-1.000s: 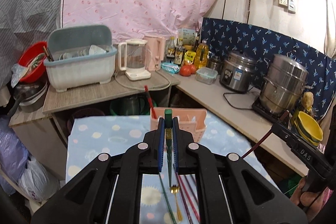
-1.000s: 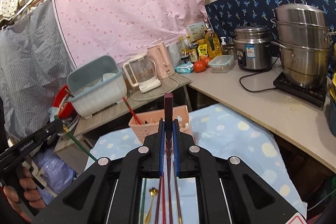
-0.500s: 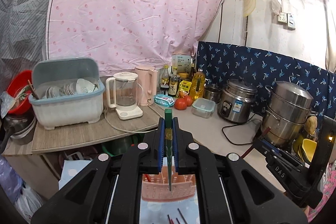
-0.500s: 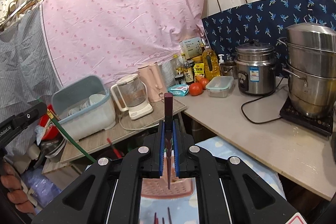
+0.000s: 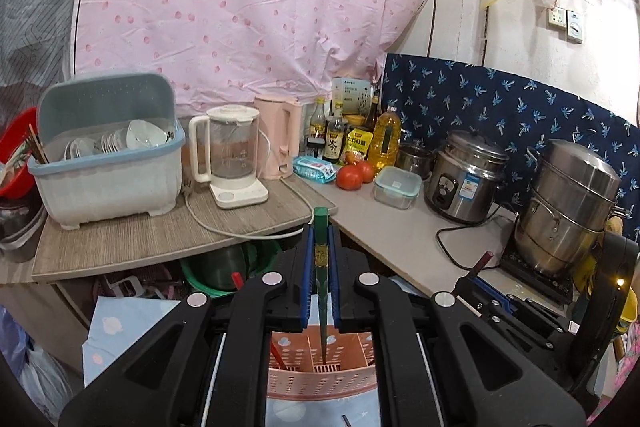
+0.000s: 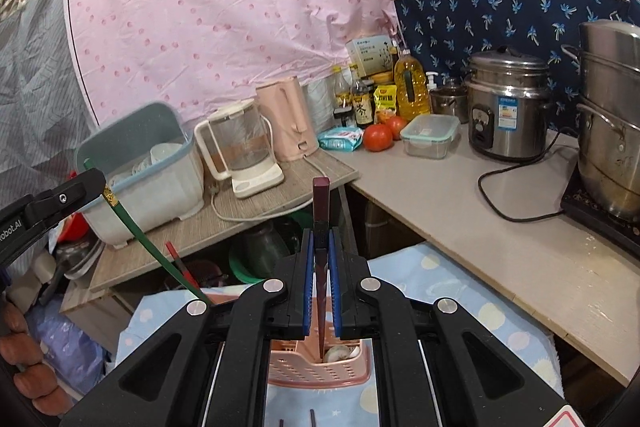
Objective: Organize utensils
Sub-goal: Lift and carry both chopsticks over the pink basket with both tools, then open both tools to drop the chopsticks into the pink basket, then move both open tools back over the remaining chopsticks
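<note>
My left gripper (image 5: 320,255) is shut on a green chopstick (image 5: 321,279), held upright with its tip down inside the pink utensil basket (image 5: 320,381). My right gripper (image 6: 320,259) is shut on a dark red chopstick (image 6: 321,227), also upright with its tip in the pink basket (image 6: 316,367). A red chopstick (image 5: 276,355) stands in the basket. The left gripper and its green chopstick (image 6: 140,231) show at the left of the right wrist view. The right gripper (image 5: 480,279) shows at the right of the left wrist view.
The basket stands on a blue spotted cloth (image 6: 440,275). Behind are a wooden shelf (image 5: 140,239) with a dish rack (image 5: 108,163), blender jug (image 5: 232,159) and pink kettle (image 5: 280,139). A counter (image 6: 480,227) carries bottles, tomatoes, a rice cooker (image 6: 508,107) and a steel pot (image 5: 568,203).
Both grippers have lowered and tipped their chopsticks into the pink basket. The basket now sits closer beneath the fingers, and the loose utensils on the cloth have mostly dropped out of view.
</note>
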The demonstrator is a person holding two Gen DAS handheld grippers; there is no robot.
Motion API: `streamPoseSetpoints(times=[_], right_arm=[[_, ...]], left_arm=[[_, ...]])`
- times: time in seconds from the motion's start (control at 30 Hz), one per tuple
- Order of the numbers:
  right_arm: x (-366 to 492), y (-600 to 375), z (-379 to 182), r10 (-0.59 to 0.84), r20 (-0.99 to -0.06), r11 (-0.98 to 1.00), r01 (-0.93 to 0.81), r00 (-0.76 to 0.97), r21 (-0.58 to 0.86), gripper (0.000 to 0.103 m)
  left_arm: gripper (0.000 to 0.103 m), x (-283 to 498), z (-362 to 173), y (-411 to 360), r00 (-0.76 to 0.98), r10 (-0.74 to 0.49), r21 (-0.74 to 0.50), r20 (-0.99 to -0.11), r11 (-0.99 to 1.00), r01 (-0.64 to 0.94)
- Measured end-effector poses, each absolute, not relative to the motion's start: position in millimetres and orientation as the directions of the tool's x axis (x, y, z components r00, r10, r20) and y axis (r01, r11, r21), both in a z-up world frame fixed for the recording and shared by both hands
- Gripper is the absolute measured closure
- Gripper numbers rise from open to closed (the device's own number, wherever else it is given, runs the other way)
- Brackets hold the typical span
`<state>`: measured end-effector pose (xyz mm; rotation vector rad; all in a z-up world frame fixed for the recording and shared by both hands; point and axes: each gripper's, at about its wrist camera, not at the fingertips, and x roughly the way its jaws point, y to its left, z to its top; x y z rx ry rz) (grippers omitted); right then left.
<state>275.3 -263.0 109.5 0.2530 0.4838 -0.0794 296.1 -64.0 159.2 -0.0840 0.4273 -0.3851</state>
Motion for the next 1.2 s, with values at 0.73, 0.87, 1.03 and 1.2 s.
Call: streamPoseSetpoints(times=[0.73,0.87,1.03,1.2], right_arm=[[202,-257,95,-0.039,-0.482,0.959,0.168,0.876,0.227,0.071],[173,-251,80,-0.033,-0.509,0.961,0.167,0.86,0.221,0.071],[134,-246,53,-0.036,-0.563,0.96,0.185,0.825,0.211,0.071],[94,-241,17,-0.013,-0.632,0.958,0.192,0.775,0.214,0.071]], left_arm=[[0.071,250,123,-20,0.815,-0.317,-0.181,-0.485,0.948,0.261],[0.071,227,111,-11,0.801,-0.314,-0.181,-0.51,0.949,0.257],[0.07,192,85,-4,0.776,-0.301,-0.169,-0.554,0.954,0.249],[0.07,158,45,1,0.72,-0.3,-0.18,-0.626,0.954,0.241]])
